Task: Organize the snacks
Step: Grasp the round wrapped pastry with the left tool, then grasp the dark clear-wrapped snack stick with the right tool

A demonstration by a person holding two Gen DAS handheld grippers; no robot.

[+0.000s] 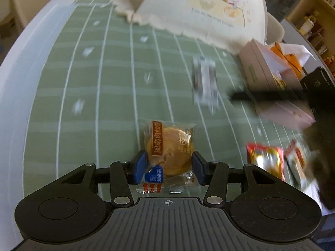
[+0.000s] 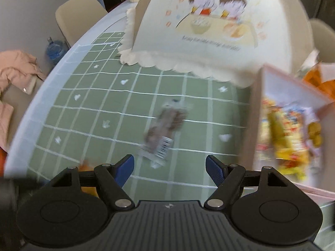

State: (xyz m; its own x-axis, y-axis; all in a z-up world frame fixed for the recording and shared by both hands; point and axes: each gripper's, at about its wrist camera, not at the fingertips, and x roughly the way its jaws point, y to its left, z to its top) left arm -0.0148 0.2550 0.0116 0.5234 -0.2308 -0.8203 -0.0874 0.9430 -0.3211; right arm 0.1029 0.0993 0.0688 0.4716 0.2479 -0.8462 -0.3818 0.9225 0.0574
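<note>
Two hand-held grippers angled down, left hand-held gripper point(image 1: 168, 167) pinching pastry packet point(image 1: 169, 154)

We appear to be in a home dining area. A round table point(image 2: 31, 108) wears a green checked tablecloth point(image 1: 104, 96), with cream chairs point(image 2: 77, 16) around it. A pink jacket point(image 2: 18, 69) lies on one seat, a water jug point(image 2: 54, 49) stands on the floor, and wooden shelves point(image 1: 314, 16) hold household items.
</note>
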